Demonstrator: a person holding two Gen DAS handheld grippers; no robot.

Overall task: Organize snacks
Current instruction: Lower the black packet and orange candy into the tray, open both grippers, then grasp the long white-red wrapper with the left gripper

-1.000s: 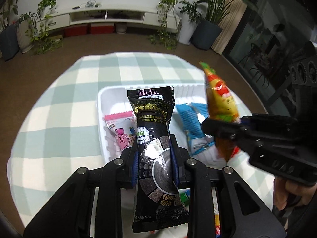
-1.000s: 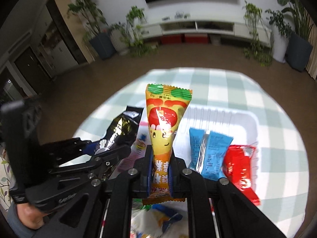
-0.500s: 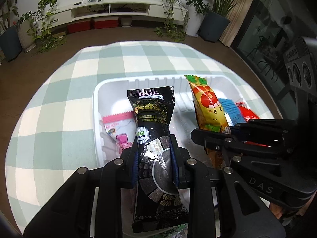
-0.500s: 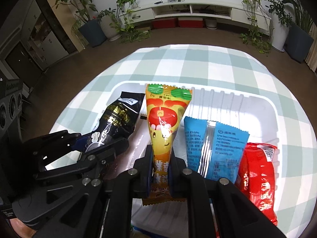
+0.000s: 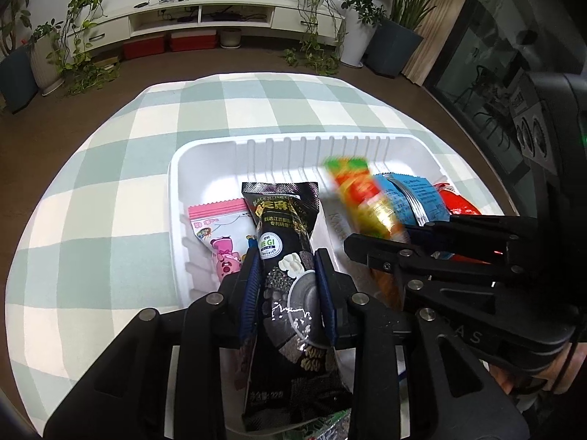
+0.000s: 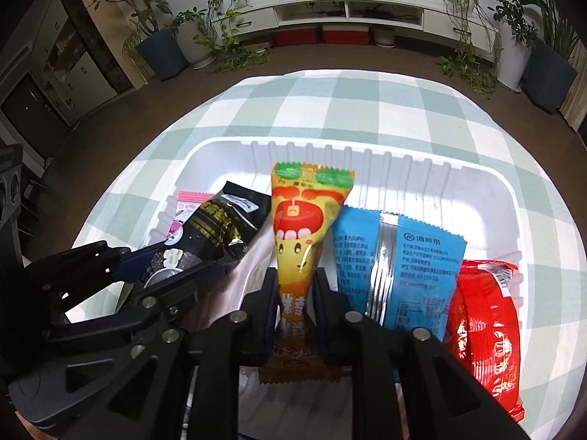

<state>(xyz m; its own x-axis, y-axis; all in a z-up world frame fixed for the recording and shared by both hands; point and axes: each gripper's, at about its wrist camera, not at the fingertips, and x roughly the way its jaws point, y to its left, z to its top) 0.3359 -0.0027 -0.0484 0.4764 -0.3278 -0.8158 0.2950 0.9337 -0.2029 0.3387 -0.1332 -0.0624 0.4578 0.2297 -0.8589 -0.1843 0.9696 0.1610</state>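
Note:
My left gripper [image 5: 286, 275] is shut on a black snack packet [image 5: 286, 242], held over the left part of a white tray [image 5: 205, 146]. My right gripper [image 6: 293, 293] is shut on an orange-yellow snack packet [image 6: 304, 212], held low over the tray's [image 6: 477, 179] middle. Both show in each other's view: the black packet [image 6: 216, 227] on the left, the orange packet [image 5: 363, 198], blurred, on the right. In the tray lie a pink packet [image 5: 220, 227], a blue packet [image 6: 389, 260] and a red packet [image 6: 488, 326].
The tray sits on a green-and-white checked tablecloth [image 5: 110, 190] over a round table. More snack packets [image 5: 323, 429] lie at the near edge under my grippers. Beyond the table are brown floor, potted plants [image 6: 157, 36] and a white TV cabinet [image 5: 205, 18].
Both grippers have moved forward and lower over the tray with their packets. The orange packet has come down beside the blue packet.

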